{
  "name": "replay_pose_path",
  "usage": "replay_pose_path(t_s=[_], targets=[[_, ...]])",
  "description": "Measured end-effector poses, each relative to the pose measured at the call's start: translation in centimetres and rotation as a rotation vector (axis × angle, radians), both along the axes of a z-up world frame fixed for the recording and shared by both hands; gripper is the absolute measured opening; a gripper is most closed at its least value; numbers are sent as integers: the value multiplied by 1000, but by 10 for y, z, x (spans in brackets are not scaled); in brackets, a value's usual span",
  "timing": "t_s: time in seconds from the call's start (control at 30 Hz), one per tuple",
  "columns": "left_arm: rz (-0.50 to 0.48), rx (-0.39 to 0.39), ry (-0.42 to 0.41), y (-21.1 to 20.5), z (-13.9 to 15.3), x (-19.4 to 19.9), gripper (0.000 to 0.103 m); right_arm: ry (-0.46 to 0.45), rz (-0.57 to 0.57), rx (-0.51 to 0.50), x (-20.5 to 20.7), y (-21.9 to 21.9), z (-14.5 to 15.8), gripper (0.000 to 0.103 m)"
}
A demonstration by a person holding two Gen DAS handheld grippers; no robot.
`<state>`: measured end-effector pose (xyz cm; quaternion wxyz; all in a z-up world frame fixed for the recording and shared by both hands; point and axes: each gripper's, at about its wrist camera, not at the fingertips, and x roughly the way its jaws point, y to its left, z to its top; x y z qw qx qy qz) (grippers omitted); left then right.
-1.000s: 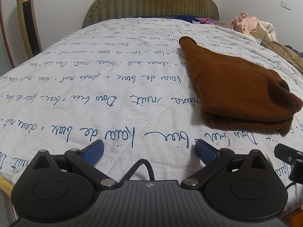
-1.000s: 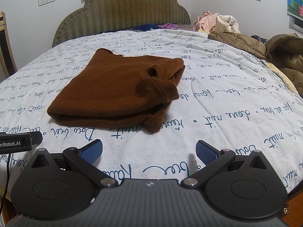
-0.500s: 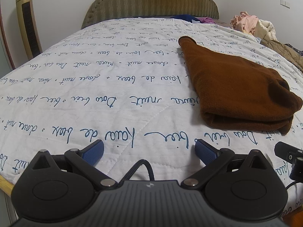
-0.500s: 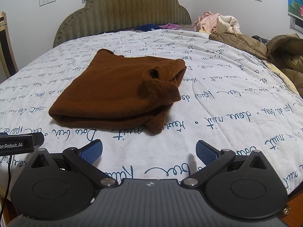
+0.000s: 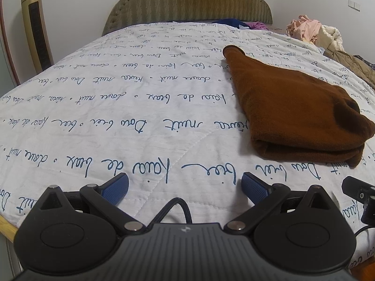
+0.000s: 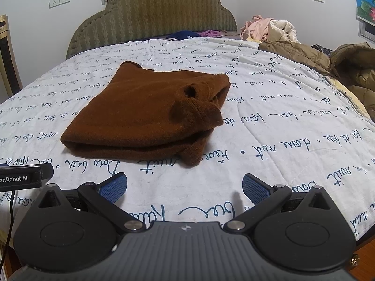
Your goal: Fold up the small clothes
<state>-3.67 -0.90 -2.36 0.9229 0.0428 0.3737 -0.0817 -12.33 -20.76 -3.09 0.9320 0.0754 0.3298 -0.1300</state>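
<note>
A brown knitted garment (image 5: 293, 107) lies folded into a thick stack on the white bedspread, its collar opening (image 6: 188, 91) on top toward the right side. In the left wrist view it sits ahead and to the right of my left gripper (image 5: 185, 187), which stands open with nothing between its blue pads. In the right wrist view the same garment (image 6: 140, 117) lies just ahead and slightly left of my right gripper (image 6: 185, 186), which is also open and empty. Both grippers hover near the foot edge of the bed, apart from the cloth.
The bedspread (image 5: 117, 117) carries blue script. A padded headboard (image 6: 150, 16) rises at the back. A pile of clothes (image 6: 269, 29) and an olive puffer jacket (image 6: 339, 63) lie at the right. A gold tower unit (image 5: 35, 35) stands at the left wall. The other gripper's camera (image 5: 358, 192) shows at the right.
Both grippers stay open; the right view has drifted slightly, so the garment appears a little more to the right. The cloth itself has not moved.
</note>
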Motion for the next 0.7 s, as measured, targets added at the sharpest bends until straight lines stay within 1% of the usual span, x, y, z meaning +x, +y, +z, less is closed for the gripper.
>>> replay_pose_path(t_s=[0.7], targets=[[0, 4, -4, 0, 1, -1, 103, -3, 2, -1, -1, 0, 1, 103]])
